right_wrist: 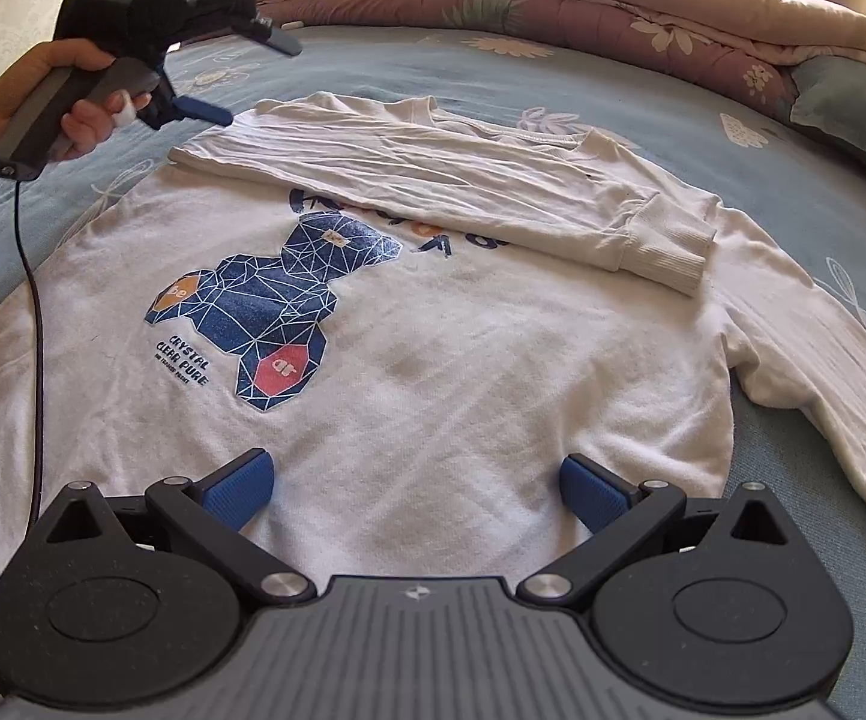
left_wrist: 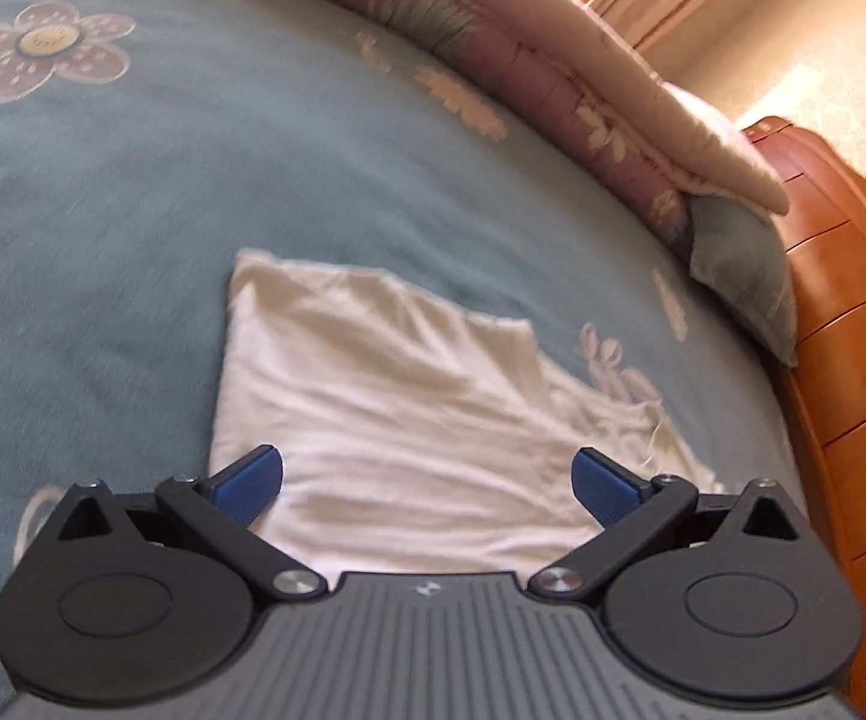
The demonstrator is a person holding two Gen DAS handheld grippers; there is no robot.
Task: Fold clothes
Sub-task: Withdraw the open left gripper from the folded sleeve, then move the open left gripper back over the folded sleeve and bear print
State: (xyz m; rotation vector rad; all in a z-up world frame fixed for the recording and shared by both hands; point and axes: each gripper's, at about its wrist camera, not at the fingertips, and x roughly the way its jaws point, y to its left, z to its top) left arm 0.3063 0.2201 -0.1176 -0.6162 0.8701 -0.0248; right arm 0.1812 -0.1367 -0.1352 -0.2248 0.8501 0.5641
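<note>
A white sweatshirt [right_wrist: 433,360] is spread mid-frame on the blue bedspread [right_wrist: 583,66], one sleeve [right_wrist: 433,180] folded across it. The left gripper [right_wrist: 252,72] and right gripper [right_wrist: 414,486] are held released, nothing grasped.

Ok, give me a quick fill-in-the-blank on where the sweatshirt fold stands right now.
1. One sleeve lies folded across the ____ of the white sweatshirt.
2. The other sleeve lies spread on the ____ bedspread.
3. The right gripper and the left gripper both stand ____.

Missing words: chest; blue; open
</note>
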